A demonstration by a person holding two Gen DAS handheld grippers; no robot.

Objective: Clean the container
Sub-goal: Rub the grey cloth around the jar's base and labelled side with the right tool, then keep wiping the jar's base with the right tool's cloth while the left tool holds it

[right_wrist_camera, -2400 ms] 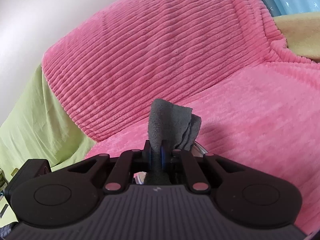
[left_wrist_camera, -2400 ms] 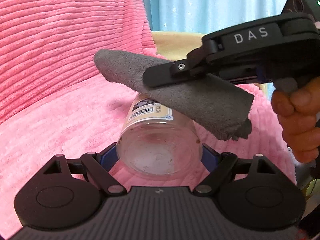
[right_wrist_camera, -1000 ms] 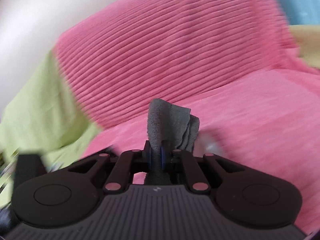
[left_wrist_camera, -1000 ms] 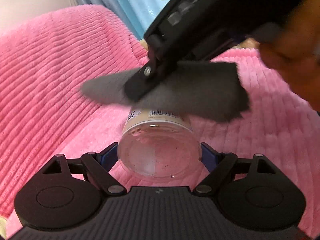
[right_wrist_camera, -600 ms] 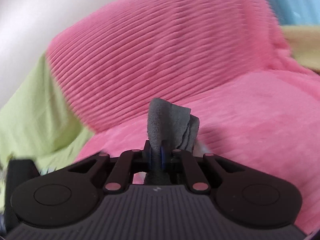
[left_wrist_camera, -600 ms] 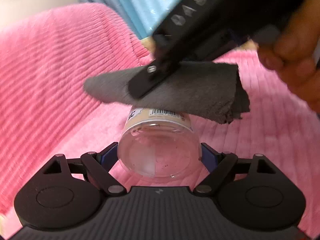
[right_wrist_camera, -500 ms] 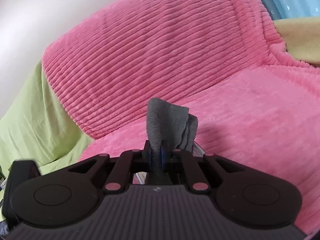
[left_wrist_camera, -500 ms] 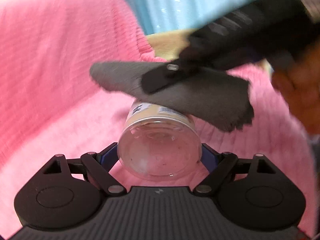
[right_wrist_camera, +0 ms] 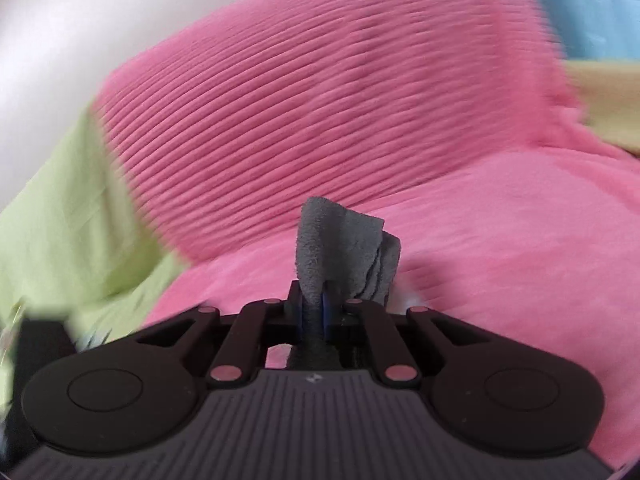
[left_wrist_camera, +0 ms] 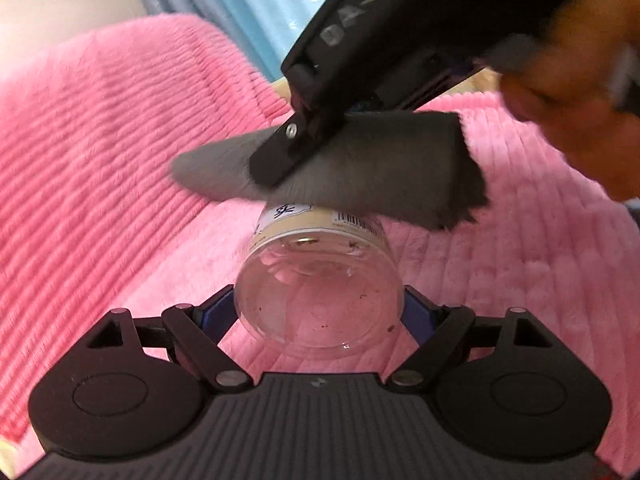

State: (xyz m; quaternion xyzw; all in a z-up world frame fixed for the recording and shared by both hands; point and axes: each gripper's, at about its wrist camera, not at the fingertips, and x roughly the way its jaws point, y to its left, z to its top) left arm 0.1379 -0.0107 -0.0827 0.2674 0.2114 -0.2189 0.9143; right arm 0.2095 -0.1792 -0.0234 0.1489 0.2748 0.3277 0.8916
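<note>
My left gripper (left_wrist_camera: 318,312) is shut on a clear plastic container (left_wrist_camera: 318,288) with a beige label, its base toward the camera; small dark specks show inside. My right gripper (left_wrist_camera: 276,164) reaches in from the upper right, shut on a folded grey cloth (left_wrist_camera: 360,168) that lies across the container's far end. In the right wrist view the right gripper (right_wrist_camera: 314,312) pinches the grey cloth (right_wrist_camera: 344,240), which sticks up between the fingers. The container's mouth is hidden behind the cloth.
A pink ribbed plush blanket (left_wrist_camera: 100,152) covers the seat and backrest below and behind the container. A green sheet (right_wrist_camera: 60,208) lies at the left in the right wrist view. Blue curtain (left_wrist_camera: 256,12) hangs behind. The person's hand (left_wrist_camera: 580,92) holds the right gripper.
The right gripper and cloth have swung back and forth across the container's far end, now tilted steeper and closer. The left gripper has kept its hold while the view shifted a little.
</note>
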